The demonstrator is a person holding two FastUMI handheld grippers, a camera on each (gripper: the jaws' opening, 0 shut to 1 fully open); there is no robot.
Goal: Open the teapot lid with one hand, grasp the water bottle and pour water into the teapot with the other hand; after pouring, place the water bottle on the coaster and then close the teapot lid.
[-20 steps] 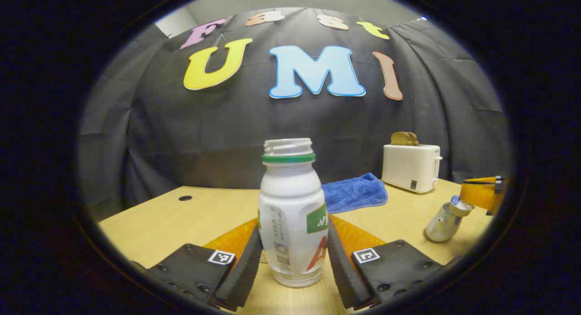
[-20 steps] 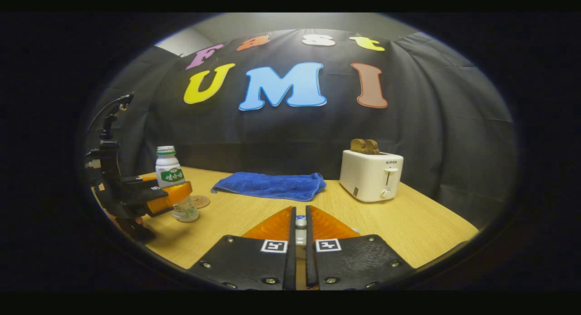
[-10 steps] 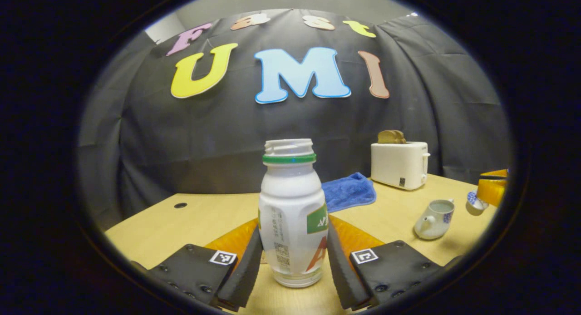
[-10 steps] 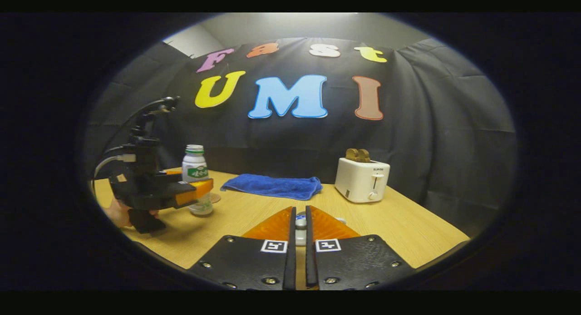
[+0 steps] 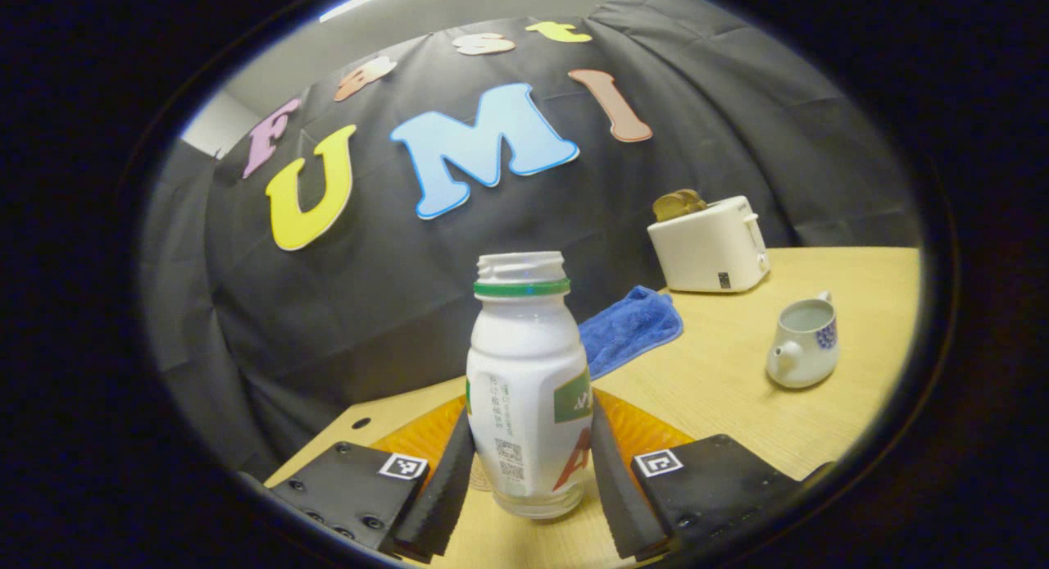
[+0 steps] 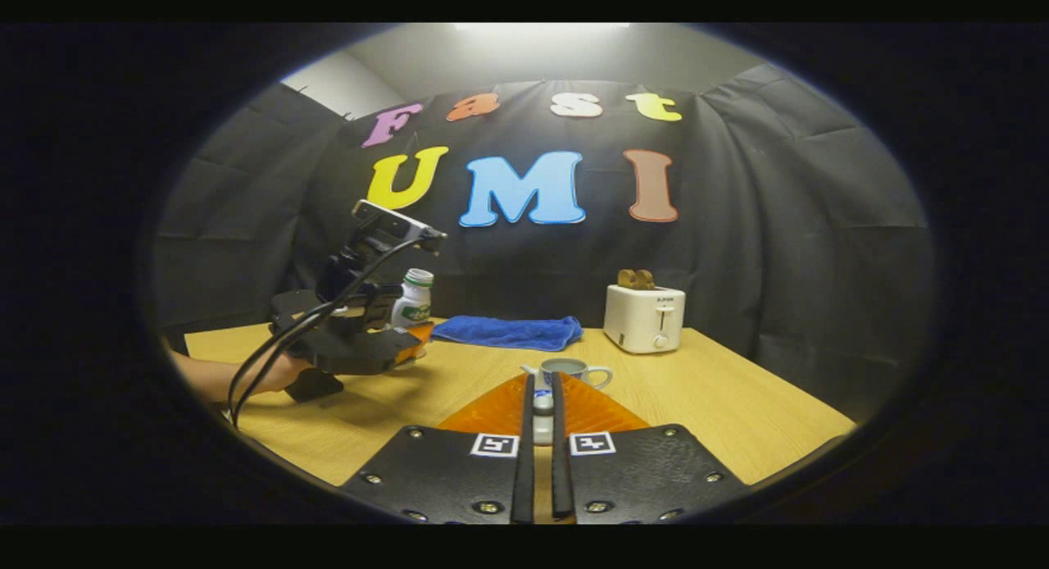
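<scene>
We find the left tool (image 5: 531, 462) clamped on the uncapped bottle (image 5: 524, 372); its label is illegible. The right tool (image 6: 541, 405) grips the lid (image 6: 542, 400), teapot (image 6: 565, 370) open.

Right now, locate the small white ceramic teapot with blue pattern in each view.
Left gripper view: the small white ceramic teapot stands lidless at right, on the wooden table.
Right gripper view: the teapot stands at centre, just beyond the right gripper.
Shared landmark: the white toaster behind it.

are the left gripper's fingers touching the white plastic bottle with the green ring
Touching. In the left gripper view both fingers press against the sides of the white plastic bottle with the green ring, no gap on either side.
</scene>
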